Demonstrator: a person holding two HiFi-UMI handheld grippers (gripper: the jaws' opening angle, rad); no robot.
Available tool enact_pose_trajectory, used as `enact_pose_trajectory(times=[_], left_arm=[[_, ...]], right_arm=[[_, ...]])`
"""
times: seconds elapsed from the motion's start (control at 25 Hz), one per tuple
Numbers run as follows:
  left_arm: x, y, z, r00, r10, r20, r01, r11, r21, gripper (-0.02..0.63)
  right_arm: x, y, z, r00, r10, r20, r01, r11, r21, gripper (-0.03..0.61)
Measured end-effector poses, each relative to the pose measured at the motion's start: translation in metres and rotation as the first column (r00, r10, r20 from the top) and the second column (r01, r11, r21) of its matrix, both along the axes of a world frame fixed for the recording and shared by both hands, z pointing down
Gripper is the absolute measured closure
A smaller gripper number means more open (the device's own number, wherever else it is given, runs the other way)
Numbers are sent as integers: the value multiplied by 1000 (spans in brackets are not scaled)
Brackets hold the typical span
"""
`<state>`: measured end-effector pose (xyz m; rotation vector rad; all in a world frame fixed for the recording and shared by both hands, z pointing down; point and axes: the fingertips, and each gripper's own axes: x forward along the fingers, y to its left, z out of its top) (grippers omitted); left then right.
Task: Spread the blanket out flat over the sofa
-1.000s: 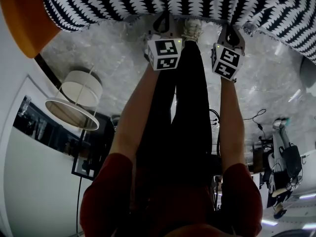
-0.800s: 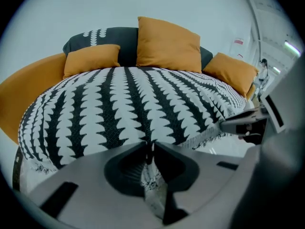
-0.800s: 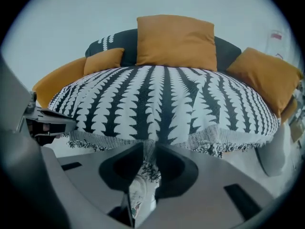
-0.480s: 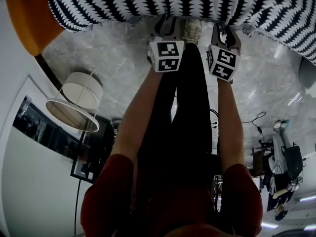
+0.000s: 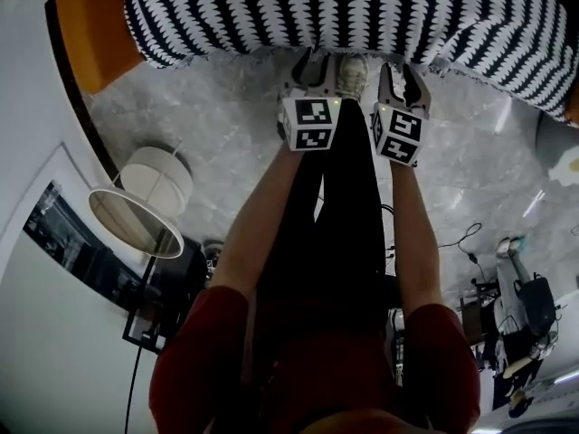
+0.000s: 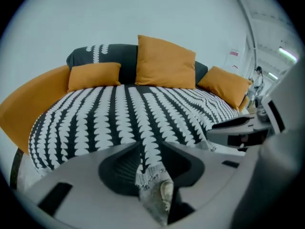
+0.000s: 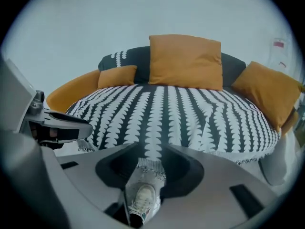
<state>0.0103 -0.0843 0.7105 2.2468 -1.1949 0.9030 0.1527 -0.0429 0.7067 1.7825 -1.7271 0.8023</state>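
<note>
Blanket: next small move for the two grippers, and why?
Probably draw both grippers straight back from the hem. The blanket lies flat across the sofa seat, and the jaws of the left gripper and right gripper are opening with nothing pinched between them.

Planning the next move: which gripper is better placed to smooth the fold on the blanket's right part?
Probably the right gripper: the fold lies on its side, farther from the left gripper. Both are opening, with nothing gripped.

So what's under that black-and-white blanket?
A sofa: only its orange side shows past the blanket. The seat is fully covered, so it cannot be seen.
</note>
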Motion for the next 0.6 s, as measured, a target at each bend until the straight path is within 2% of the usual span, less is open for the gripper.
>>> enact_pose_trajectory(times=[0.12,0.2,0.32,0.48,0.6], left_arm=[[-6,-41,-50,1000,-2,2,2,997,80,482],[-6,-42,-68,1000,-5,-5,5,998,67,482],[0,-42,-69,1000,5,-19,-4,999,49,482],[-3,-64,-98,999,22,-42,-16,990,143,482],[-13,-54,-145,997,25,-67,-13,984,179,482]], right_arm=[[-16,-43,-45,1000,-12,23,10,996,85,423],[-21,-46,-64,999,-20,31,18,997,78,423],[-23,-51,-70,999,-32,22,30,997,70,423],[-30,-84,-103,999,-40,5,39,984,171,423],[-43,-77,-154,999,-42,-3,42,973,227,423]])
